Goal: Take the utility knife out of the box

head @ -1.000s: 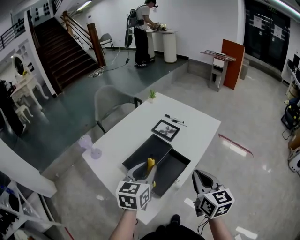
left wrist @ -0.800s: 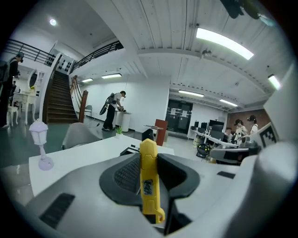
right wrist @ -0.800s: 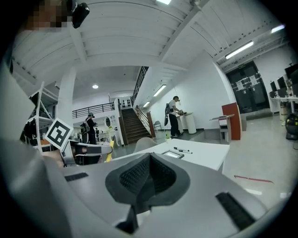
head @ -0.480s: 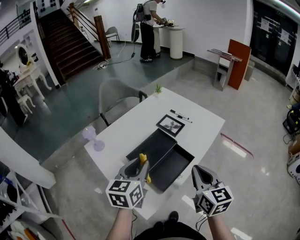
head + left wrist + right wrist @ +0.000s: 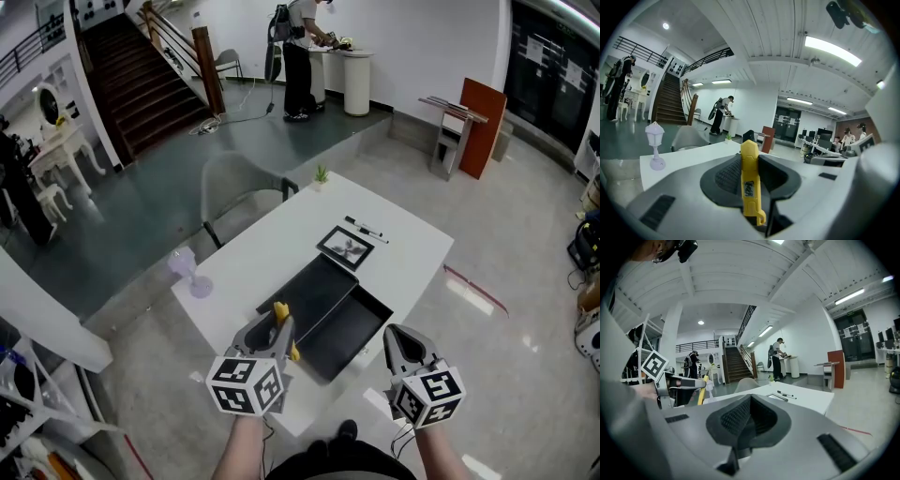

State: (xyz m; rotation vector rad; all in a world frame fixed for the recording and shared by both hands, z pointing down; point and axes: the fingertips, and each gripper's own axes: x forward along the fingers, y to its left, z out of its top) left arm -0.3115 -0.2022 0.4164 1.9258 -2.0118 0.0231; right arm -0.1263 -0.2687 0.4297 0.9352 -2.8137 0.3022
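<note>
A yellow utility knife [image 5: 280, 317] stands upright between the pads of my left gripper [image 5: 273, 330], which is shut on it. That gripper hangs over the near left corner of the open black box [image 5: 349, 330], clear of it. In the left gripper view the knife [image 5: 750, 183] fills the gap between the jaws, tip upward. My right gripper [image 5: 397, 341] hovers off the table's near edge, right of the box, shut with nothing in it. The right gripper view shows its pads [image 5: 736, 418] meeting, with the left gripper [image 5: 677, 383] and the knife [image 5: 701, 393] at far left.
The box lies on a white table [image 5: 281, 239] with its lid [image 5: 305, 292] flat beside the tray. Beyond it are a framed picture [image 5: 344, 248], marker pens [image 5: 365, 230] and a small plant [image 5: 322, 174]. A lavender lamp [image 5: 191, 273] stands at the left edge, a chair [image 5: 234, 197] behind. A person [image 5: 300, 56] works far off.
My left gripper has drawn back and to the left with the knife, from over the box's tray to its near left corner. The right gripper has hardly shifted.
</note>
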